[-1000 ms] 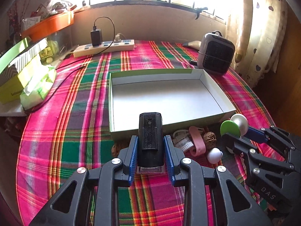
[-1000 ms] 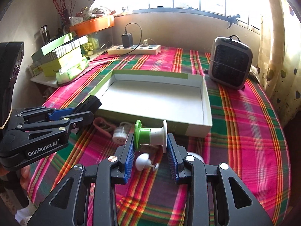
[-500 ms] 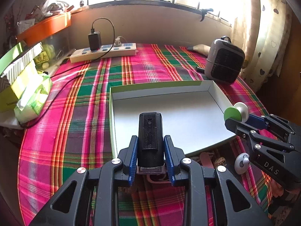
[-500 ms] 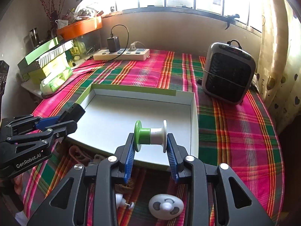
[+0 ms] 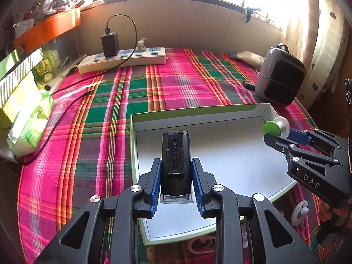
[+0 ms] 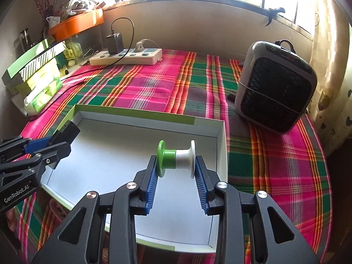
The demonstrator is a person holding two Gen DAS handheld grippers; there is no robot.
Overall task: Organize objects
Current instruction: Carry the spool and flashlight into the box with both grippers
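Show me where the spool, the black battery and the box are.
spool (image 6: 176, 158), right wrist view, its middle shaft.
black battery (image 5: 175, 154), left wrist view, its top face.
box (image 6: 134, 112), right wrist view, its far green rim.

Woven plaid cloth (image 5: 176, 83), matt cardboard tray (image 5: 231, 149)

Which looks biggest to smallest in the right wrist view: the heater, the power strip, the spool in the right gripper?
As they appear:
1. Heater, clearly largest.
2. Power strip and spool: similar on screen. The spool sits right at the camera, the strip lies far back, so I won't rank these two.
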